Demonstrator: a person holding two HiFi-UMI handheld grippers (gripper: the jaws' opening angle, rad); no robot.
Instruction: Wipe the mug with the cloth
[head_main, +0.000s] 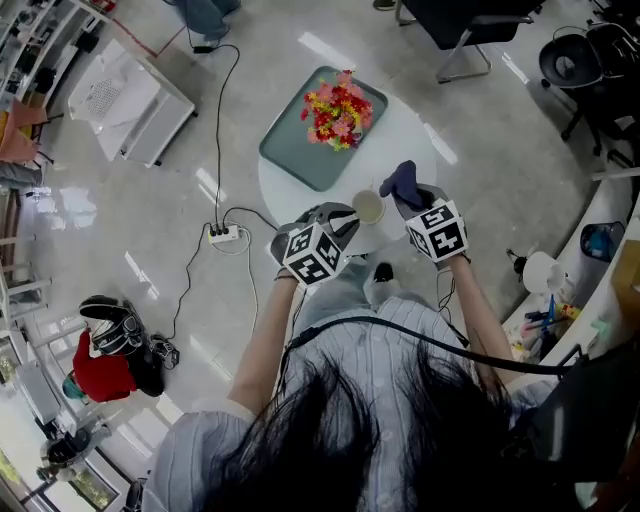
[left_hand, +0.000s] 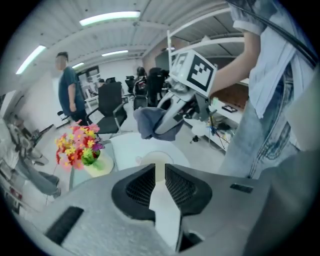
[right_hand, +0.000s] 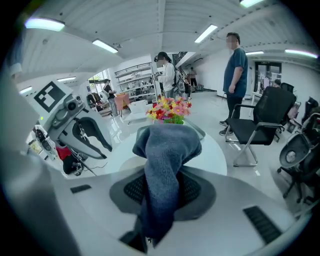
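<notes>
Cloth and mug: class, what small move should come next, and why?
Probably ease the right gripper across so the cloth meets the mug. The right gripper is shut on the cloth, the left gripper is shut on the mug, and the cloth sits beside it, apparently not touching.

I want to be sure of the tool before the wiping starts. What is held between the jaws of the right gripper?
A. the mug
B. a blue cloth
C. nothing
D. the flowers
B: the right gripper has its jaws shut on the blue cloth, which bunches up above them; the mug is in the left gripper.
</notes>
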